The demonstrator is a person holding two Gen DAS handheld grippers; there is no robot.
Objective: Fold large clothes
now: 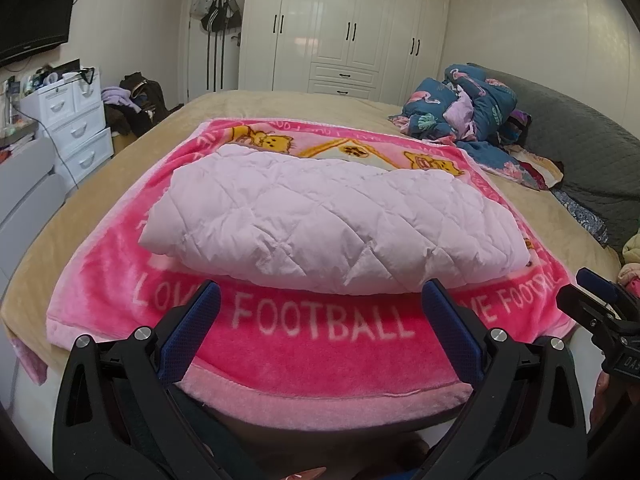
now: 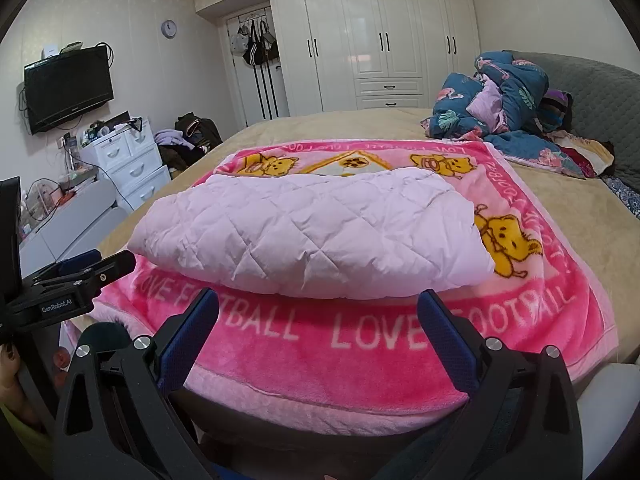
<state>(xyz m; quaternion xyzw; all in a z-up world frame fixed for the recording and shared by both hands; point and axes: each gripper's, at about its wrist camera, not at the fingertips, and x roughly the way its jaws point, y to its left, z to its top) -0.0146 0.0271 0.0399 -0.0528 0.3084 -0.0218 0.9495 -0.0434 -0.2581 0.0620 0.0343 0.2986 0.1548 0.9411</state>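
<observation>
A pale pink quilted garment (image 1: 332, 224) (image 2: 312, 236) lies folded into a thick rectangle on a bright pink fleece blanket (image 1: 320, 344) (image 2: 320, 364) printed with bears and "LOVE FOOTBALL". My left gripper (image 1: 320, 296) is open, hovering just short of the garment's near edge with nothing between its blue pads. My right gripper (image 2: 318, 300) is open too, at the same near edge and further right. Each gripper shows at the side of the other's view: the right gripper (image 1: 600, 300) and the left gripper (image 2: 84, 268).
The blanket lies on a tan bedspread (image 1: 280, 108) (image 2: 320, 124). A heap of blue flowered bedding (image 1: 472, 112) (image 2: 504, 104) sits at the far right by a grey headboard (image 2: 600, 96). White drawers (image 1: 76, 124) and a wall TV (image 2: 68, 88) stand left; white wardrobes (image 2: 380, 40) behind.
</observation>
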